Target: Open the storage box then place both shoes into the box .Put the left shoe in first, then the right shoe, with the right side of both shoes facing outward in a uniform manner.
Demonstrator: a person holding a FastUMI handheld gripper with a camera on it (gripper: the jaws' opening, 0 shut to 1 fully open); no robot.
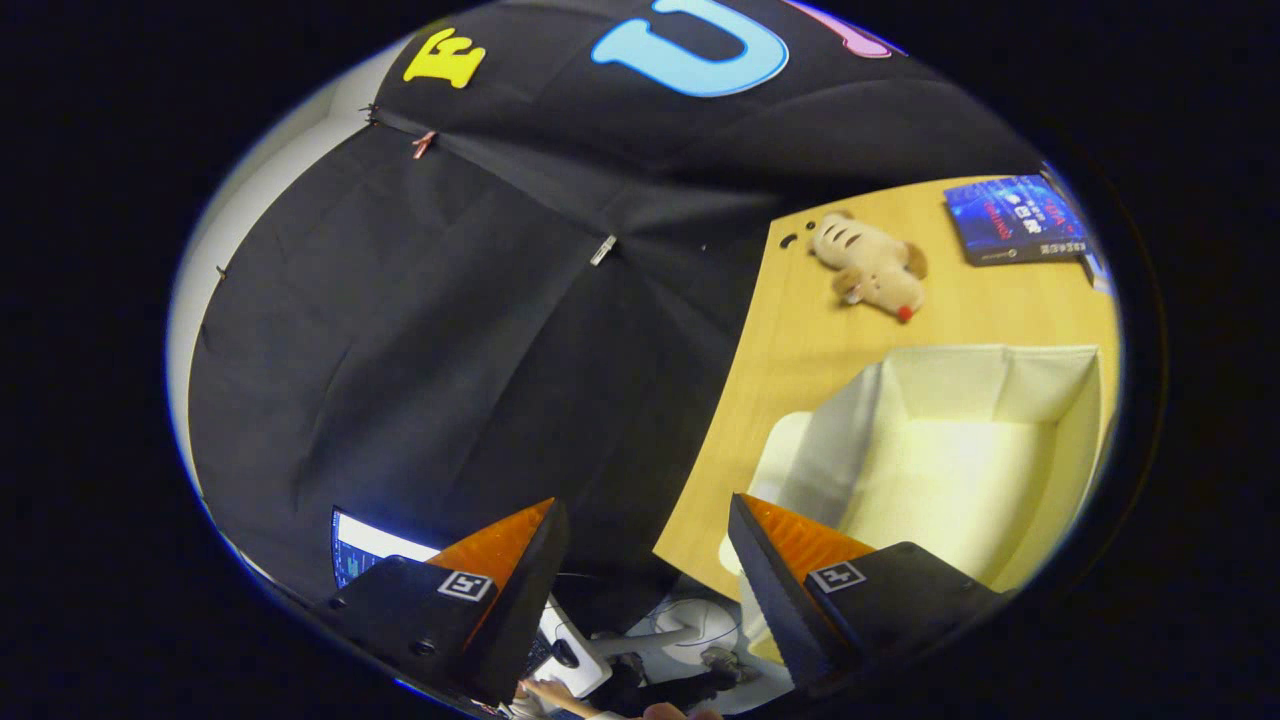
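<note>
The white storage box point(960, 450) stands open on the wooden table point(800, 350), just ahead of the right finger; its pale inside shows and holds nothing that I can see. My gripper point(648, 525) hangs open in the air off the table's edge, tilted, with nothing between its fingers. Behind the gap is the black cloth wall.
A plush toy animal point(868, 268) lies on the table beyond the box. A blue book point(1015, 218) rests at the table's far corner. Below the fingers I see a lit screen point(365, 555), white cables and equipment point(680, 630), and part of a hand point(670, 712).
</note>
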